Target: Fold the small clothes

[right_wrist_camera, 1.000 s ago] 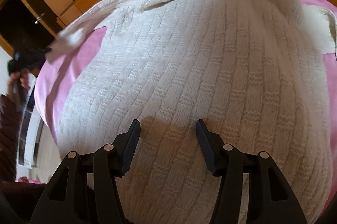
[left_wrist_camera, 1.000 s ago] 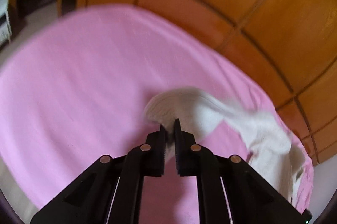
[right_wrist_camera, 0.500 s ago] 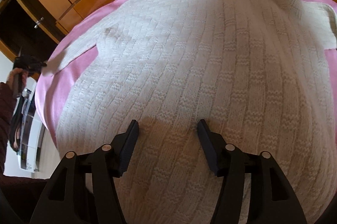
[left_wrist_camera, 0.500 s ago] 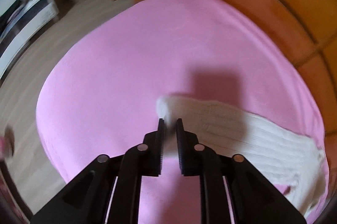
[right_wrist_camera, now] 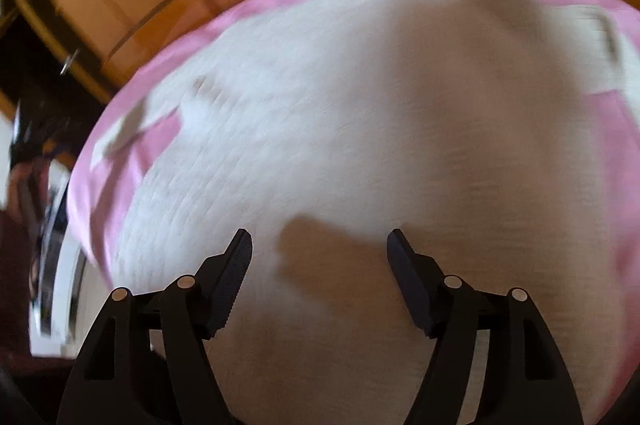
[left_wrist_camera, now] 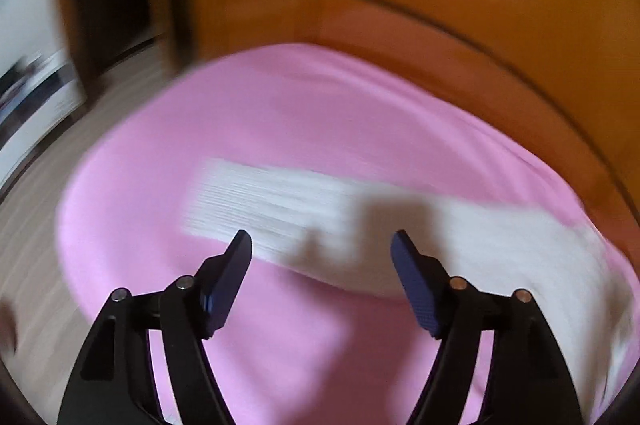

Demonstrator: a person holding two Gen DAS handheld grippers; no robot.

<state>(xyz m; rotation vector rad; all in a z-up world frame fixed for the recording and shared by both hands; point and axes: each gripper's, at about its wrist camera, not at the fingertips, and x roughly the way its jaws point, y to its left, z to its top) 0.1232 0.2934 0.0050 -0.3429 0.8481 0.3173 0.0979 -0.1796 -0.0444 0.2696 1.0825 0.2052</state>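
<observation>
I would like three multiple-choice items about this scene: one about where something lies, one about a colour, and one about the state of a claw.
1. Where does the sweater sleeve lie in the left wrist view?
A. on the wooden floor
B. flat on the pink sheet
C. between shut claw fingers

2. What colour is the knitted sweater?
A. cream white
B. dark blue
C. red

3. How is the left claw?
A. shut on the sleeve
B. out of view
C. open, holding nothing

Answers:
1 B, the sleeve stretches across the sheet ahead of the fingers.
2 A, its knit looks pale against the pink.
3 C, the jaws have just been opening and stand apart, clear of the sleeve.
</observation>
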